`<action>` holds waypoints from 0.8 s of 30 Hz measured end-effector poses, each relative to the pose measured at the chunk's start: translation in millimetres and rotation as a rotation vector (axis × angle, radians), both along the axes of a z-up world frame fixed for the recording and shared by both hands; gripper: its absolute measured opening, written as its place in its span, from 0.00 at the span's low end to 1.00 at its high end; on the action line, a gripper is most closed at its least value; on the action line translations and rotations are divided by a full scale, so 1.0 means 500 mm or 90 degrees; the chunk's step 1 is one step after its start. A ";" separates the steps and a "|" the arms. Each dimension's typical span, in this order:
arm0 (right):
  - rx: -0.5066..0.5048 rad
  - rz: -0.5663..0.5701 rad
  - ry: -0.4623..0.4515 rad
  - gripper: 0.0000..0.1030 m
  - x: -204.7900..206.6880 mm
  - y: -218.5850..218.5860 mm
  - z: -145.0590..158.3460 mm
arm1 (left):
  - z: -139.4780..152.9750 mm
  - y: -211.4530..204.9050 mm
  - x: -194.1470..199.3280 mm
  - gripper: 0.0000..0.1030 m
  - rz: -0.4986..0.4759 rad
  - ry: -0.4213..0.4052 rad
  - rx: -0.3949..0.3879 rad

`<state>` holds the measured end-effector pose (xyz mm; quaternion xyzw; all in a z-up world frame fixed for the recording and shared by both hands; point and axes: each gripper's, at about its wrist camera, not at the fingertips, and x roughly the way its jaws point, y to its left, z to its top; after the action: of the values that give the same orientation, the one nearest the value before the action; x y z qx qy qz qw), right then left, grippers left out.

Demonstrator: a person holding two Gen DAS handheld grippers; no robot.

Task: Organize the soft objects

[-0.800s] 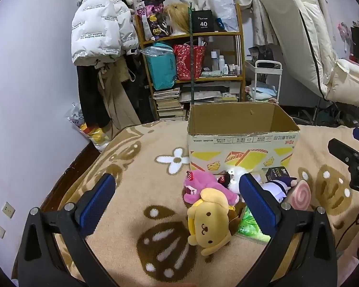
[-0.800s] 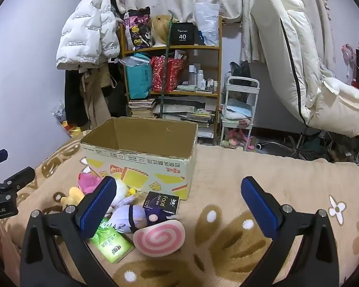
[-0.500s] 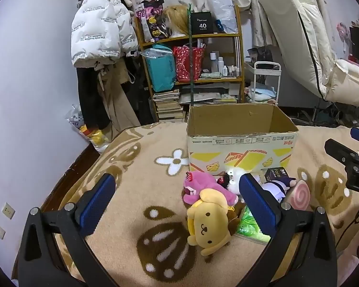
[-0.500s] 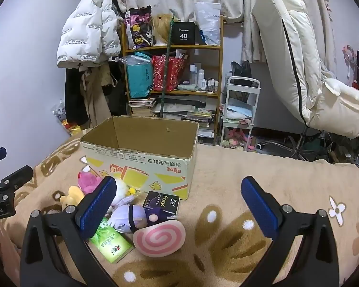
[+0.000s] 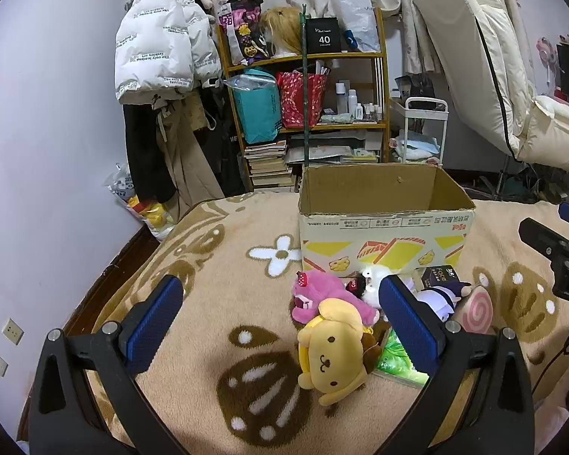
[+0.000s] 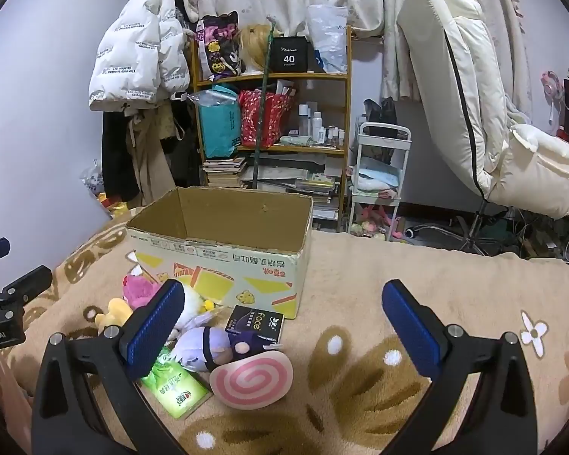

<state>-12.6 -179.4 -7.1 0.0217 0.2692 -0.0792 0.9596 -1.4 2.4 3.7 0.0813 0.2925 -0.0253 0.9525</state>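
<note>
An open cardboard box (image 5: 383,223) stands on a tan blanket; it also shows in the right wrist view (image 6: 223,250). In front of it lies a pile of soft toys: a yellow dog plush (image 5: 334,352), a pink bear plush (image 5: 322,297), a white plush (image 5: 373,284), a purple-and-white doll (image 6: 208,345) and a pink swirl cushion (image 6: 252,381). A green packet (image 6: 176,388) and a black "Face" box (image 6: 256,324) lie among them. My left gripper (image 5: 280,322) is open and empty above the blanket, near the yellow dog. My right gripper (image 6: 284,330) is open and empty, right of the pile.
The blanket (image 6: 417,303) has brown and white flower patterns. Behind the bed stand a cluttered wooden shelf (image 5: 322,113), hanging coats (image 5: 163,57), a white cart (image 6: 379,174) and a cream reclining chair (image 6: 493,113). A wall (image 5: 38,189) runs along the left.
Both grippers have shifted only slightly; the view has drifted a little. The toys and box have not moved.
</note>
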 end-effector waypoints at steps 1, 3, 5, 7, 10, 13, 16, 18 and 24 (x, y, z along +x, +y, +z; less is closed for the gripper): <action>0.001 0.000 0.000 1.00 -0.002 0.000 0.001 | 0.000 0.001 0.000 0.99 0.001 0.000 0.000; 0.001 0.000 0.000 1.00 -0.001 -0.001 0.001 | -0.001 0.001 0.000 0.99 0.000 0.000 0.001; 0.001 0.001 -0.001 1.00 -0.002 0.000 0.000 | -0.002 0.001 0.000 0.99 -0.001 0.000 0.000; 0.002 0.002 -0.001 1.00 -0.002 0.000 0.000 | -0.003 0.002 0.000 0.99 0.000 0.001 0.001; 0.002 0.001 -0.001 1.00 -0.002 0.000 -0.001 | -0.004 0.001 0.000 0.99 -0.001 0.000 0.001; 0.002 0.001 -0.002 1.00 -0.002 0.001 -0.002 | -0.007 0.002 0.001 0.99 0.000 -0.001 0.001; 0.003 0.000 -0.002 1.00 -0.001 0.001 -0.002 | -0.007 0.003 0.001 0.99 -0.001 0.000 0.000; 0.003 0.000 -0.001 1.00 -0.001 -0.001 -0.003 | -0.006 0.003 0.000 0.99 -0.001 0.000 0.000; 0.004 0.001 -0.002 1.00 -0.001 0.002 -0.003 | -0.006 0.001 -0.001 0.99 -0.001 -0.003 0.001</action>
<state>-13.1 -178.6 -8.5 0.0246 0.2683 -0.0779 0.9599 -2.1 3.1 0.5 0.0824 0.2903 -0.0253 0.9531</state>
